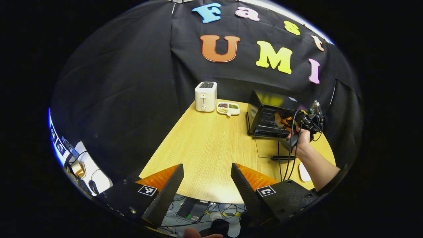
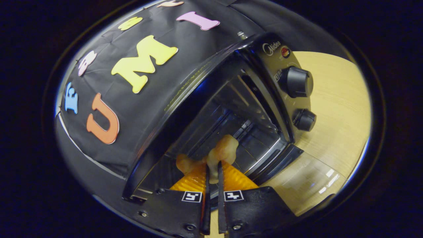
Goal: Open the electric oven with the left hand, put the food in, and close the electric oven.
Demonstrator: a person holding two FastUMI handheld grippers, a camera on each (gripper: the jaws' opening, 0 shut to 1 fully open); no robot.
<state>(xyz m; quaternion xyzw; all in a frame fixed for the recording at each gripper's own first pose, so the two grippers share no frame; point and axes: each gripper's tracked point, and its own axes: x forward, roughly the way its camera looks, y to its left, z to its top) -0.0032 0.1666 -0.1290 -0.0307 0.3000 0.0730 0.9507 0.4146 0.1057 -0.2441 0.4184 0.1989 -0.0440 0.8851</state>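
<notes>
Oven: the black electric oven with two round knobs [image 2: 264, 109] stands on the pale wooden table [image 1: 205, 148], its glass door [image 1: 267, 147] dropped flat in front, so the cavity is free to load.
Food: a pale, lumpy piece of food, chicken-like [image 2: 222, 152], sits at the mouth of the cavity, just over the threshold and not yet resting on the rack.
Right gripper [image 2: 213, 177]: clamped on the food's lower end, fingers nearly together, pointed into the opening so the piece can go in ahead of them.
Left gripper [image 1: 206, 183]: fingers apart, holding nothing, near the table's front edge, well away from the door, likely waiting to close it.
Bystanders: a white toaster [image 1: 205, 96] and a divided white dish [image 1: 228, 108] stand at the back, out of the way.
</notes>
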